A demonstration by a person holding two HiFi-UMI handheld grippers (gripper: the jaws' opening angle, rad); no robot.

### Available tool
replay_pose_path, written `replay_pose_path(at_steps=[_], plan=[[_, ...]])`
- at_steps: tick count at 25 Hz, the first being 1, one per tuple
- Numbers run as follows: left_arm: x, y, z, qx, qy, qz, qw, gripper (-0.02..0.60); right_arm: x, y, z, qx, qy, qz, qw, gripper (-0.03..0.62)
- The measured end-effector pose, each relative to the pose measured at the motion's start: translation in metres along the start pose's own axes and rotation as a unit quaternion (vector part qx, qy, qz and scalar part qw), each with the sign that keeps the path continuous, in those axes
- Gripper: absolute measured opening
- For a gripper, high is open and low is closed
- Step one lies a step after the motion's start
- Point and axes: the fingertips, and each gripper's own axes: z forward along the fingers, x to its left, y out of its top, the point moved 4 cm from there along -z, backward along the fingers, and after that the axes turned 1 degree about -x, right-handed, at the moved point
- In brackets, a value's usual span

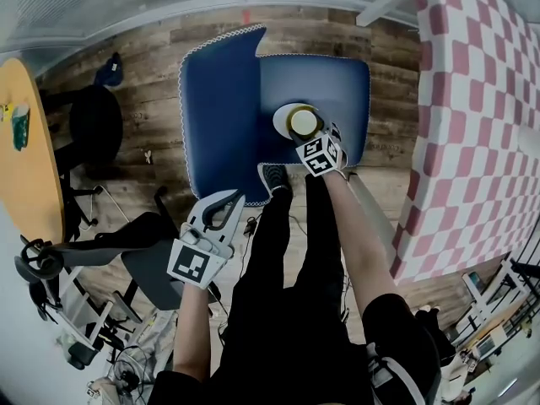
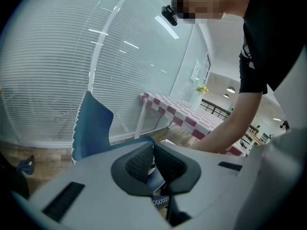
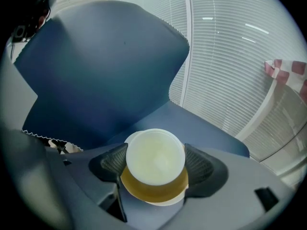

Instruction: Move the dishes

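The cup [image 3: 156, 157], white inside w/ an amber wall, stands on a white saucer [image 3: 166, 202] on the blue seat [image 3: 206, 128] of a chair. It is on the half nearer the backrest [image 3: 96, 66] and back from the seat edge that faces us. Our R gripper [image 3: 156, 163] has the cup btw its jaws, which are set wide w/ both pads against the cup's sides.

In the head view the saucer's rim shows on the backrest side of the cup. Bare seat lies beyond the saucer and toward the far side edge, so there is open room that way. The backrest rises close on the other side, its edge trimmed w/ white zigzag stitching.

Our L gripper [image 1: 221, 209] hangs near the chair's near corner, over the wood floor [image 1: 152, 74]. Its jaws are closed together w/ nothing btw them.

Our shoe [image 1: 274, 178] sits at the seat's near edge, and our legs in black fill the space just beside the R gripper.

A table w/ a red-and-white checked cloth [image 1: 477, 125] stands past the seat's far side, w/ a strip of floor btw them. A yellow round table [image 1: 29, 167] and a black chair [image 1: 94, 125] stand well apart on the backrest side. Window blinds [image 3: 230, 56] run behind the chair.
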Motion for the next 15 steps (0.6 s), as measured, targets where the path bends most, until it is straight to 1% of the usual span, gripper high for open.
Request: replay_pose_path(at_steps=[5, 8, 9, 11, 15], plan=[[-0.003, -0.001, -0.001, 0.011, -0.010, 0.004, 0.9999, 0.026, -0.005, 0.013, -0.017, -0.013, -0.010, 0.004, 1.000, 0.382], [-0.008, -0.004, -0.006, 0.035, -0.014, 0.019, 0.9991, 0.026, -0.008, 0.024, -0.036, -0.018, -0.018, 0.008, 1.000, 0.382], [-0.009, -0.002, -0.008, 0.042, -0.013, 0.023, 0.9988, 0.026, -0.009, 0.027, -0.043, -0.019, -0.021, 0.010, 1.000, 0.382], [-0.014, 0.004, -0.012, 0.043, -0.009, 0.025, 0.9987, 0.026, -0.012, 0.033, -0.060, -0.021, -0.025, 0.015, 0.999, 0.382], [-0.035, 0.017, -0.026, 0.051, -0.013, 0.027, 0.9982, 0.026, -0.020, 0.047, -0.103, -0.028, -0.034, 0.016, 0.999, 0.382]])
